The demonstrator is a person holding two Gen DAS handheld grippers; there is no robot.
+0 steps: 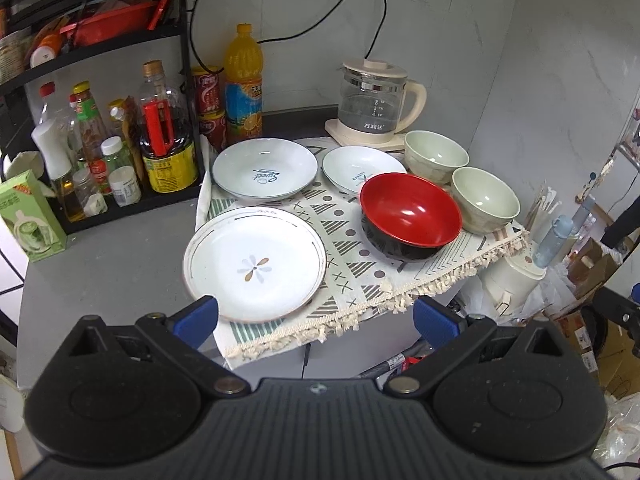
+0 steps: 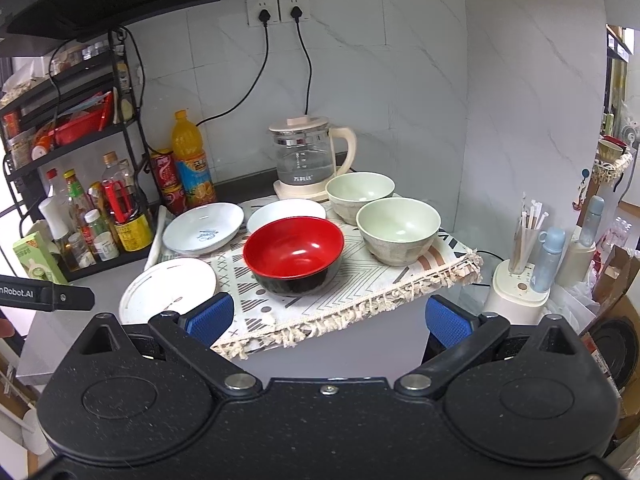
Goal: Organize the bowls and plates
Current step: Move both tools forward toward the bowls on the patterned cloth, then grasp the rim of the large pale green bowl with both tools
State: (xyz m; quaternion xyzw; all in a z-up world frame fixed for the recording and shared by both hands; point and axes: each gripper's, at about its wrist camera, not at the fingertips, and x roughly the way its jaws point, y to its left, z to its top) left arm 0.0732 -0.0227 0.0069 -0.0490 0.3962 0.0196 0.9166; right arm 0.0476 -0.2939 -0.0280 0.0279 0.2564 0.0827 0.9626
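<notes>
a: since nothing is being held yet, both grabbers are waiting in front of the counter. the left gripper is hanging with its blue pads wide apart, right by the near edge of the flower plate. the right gripper is wide apart too, hanging low in front of the cloth and holding nothing.

b: where are the dishes sitting?

a: they are all sitting on the cloth. the flower plate is lying nearest the left gripper. behind it the word plate is lying, and a smaller plate is lying beside that. the red bowl is sitting in the middle, partly hiding the smaller plate. two green bowls are sitting side by side on the right, near the kettle.

b: so what am i thinking is the good way to start?

a: i am guessing plates are going on plates and bowls in bowls. for the flower plate, i would be sliding one pad under its rim and one on top, then squeezing slowly, because a plate is thin and slippery.

b: and the lifting?

a: keeping it flat and going up slowly, so it is not dragging the cloth, which is hanging over the counter edge. the other plates are lying close, so i would be watching for bumps.
</notes>
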